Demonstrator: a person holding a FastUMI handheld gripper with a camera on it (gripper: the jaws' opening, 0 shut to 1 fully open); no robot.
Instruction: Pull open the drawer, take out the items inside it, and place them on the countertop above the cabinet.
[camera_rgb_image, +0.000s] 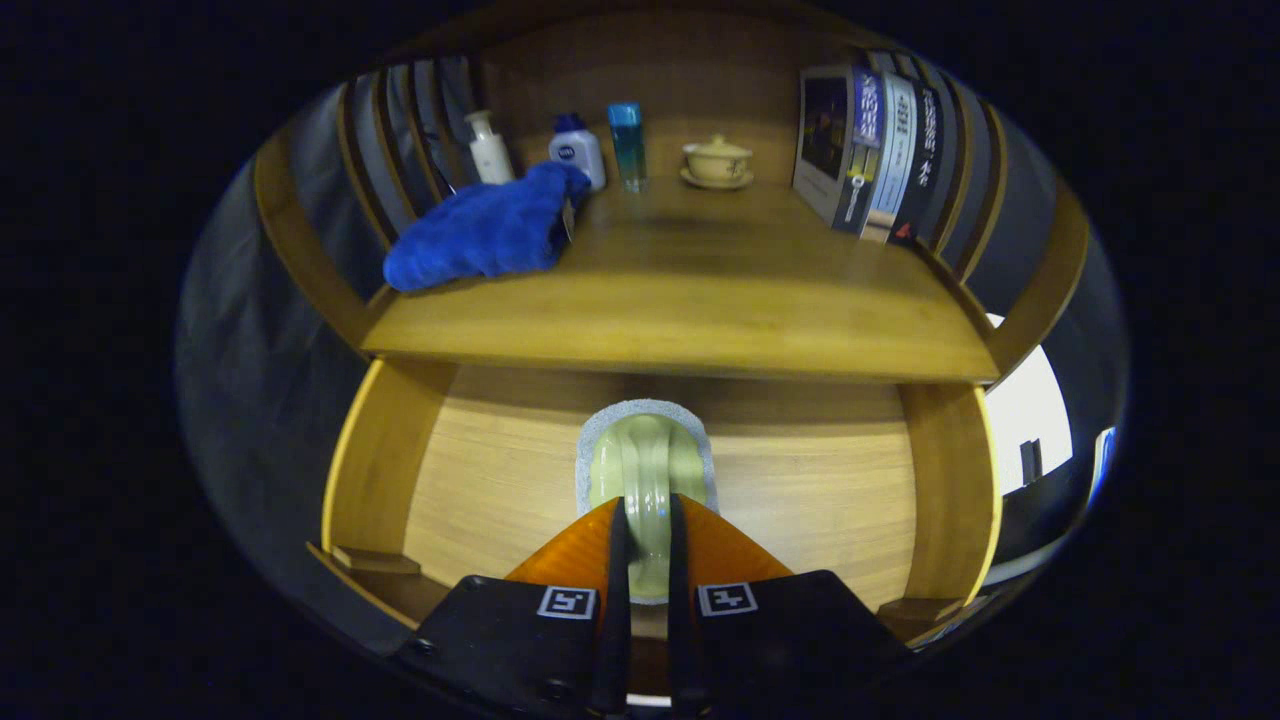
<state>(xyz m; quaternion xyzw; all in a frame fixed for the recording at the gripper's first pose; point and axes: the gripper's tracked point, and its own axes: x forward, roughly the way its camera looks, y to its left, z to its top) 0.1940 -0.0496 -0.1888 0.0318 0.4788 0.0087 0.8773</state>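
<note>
firmly, hand-held gripper (645, 545) pinches sponge (646, 470) (over drawer (500, 480)).

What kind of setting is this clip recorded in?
Probably a mock home corner: a wooden cabinet with its drawer open, toiletry bottles, a lidded teacup and books on the countertop. The gripper is shut on a green sponge.

pale green sponge (645, 480) with grey-white edging, black gripper (648, 560) fingers over orange, 2 black-and-white square markers. light wood drawer (480, 480), darker wood surface (680, 300). far left blue cloth (485, 230); white bottles, a teal bottle (627, 145), a cream cup.
</note>
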